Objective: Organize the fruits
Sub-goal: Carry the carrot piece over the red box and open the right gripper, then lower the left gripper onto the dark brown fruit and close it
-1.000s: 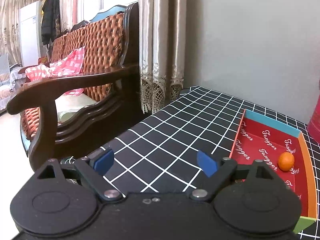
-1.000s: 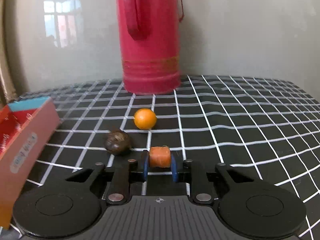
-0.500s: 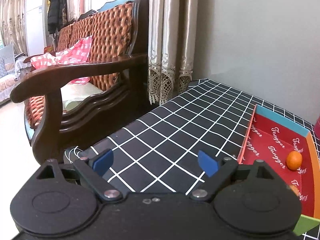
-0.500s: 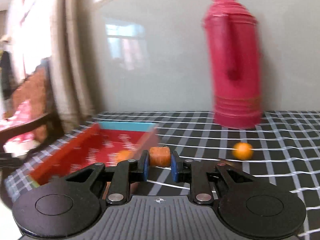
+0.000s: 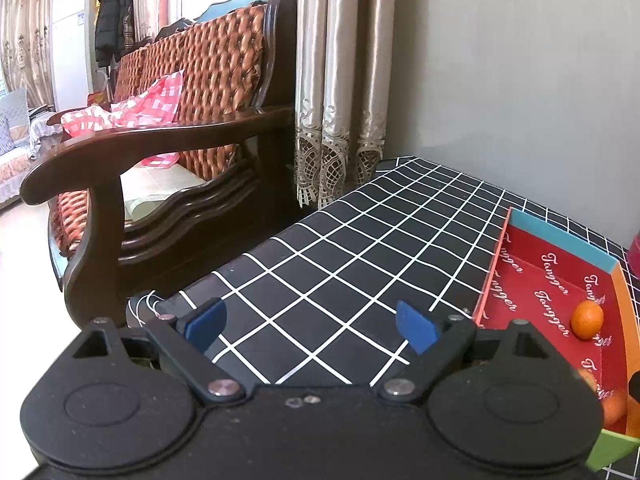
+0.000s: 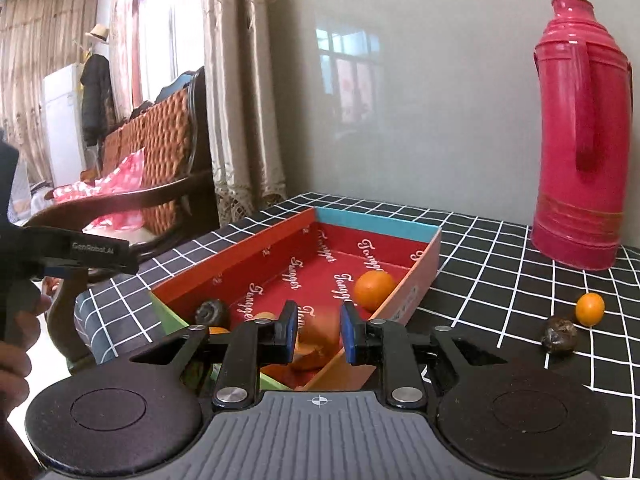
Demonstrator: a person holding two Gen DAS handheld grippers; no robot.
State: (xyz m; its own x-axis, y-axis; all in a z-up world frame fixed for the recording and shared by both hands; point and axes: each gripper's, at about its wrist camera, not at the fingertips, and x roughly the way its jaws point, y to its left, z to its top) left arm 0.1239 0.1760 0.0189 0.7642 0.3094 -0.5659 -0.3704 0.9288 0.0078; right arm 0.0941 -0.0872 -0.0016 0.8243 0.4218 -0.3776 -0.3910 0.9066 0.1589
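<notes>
Our right tongs (image 6: 319, 334) stand over the near end of the red box (image 6: 240, 254). The jaws are narrow, and an orange piece of fruit (image 6: 318, 330) sits between the blue pads (image 6: 347, 332), but it is blurred and we cannot tell if the pads press it or are just apart from it. Inside the box we see a round orange (image 6: 374, 290) close to the right wall and a dark brown fruit (image 6: 211, 312) near the left front corner. More orange fruit lies behind the left finger, partly hidden.

Our left tongs (image 5: 312, 322) are wide and hold nothing. They hover above the black checkered tabletop (image 5: 360, 240), just left of the box (image 5: 552, 232), where one orange (image 5: 587, 319) lies near the far right wall.

On the tabletop right of the box, a small orange fruit (image 6: 589, 309) and a dark wrinkled fruit (image 6: 559, 337) lie near each other. Behind them stands a red thermos (image 6: 582, 140). A wooden sofa (image 5: 192, 120) stands left of the tabletop.
</notes>
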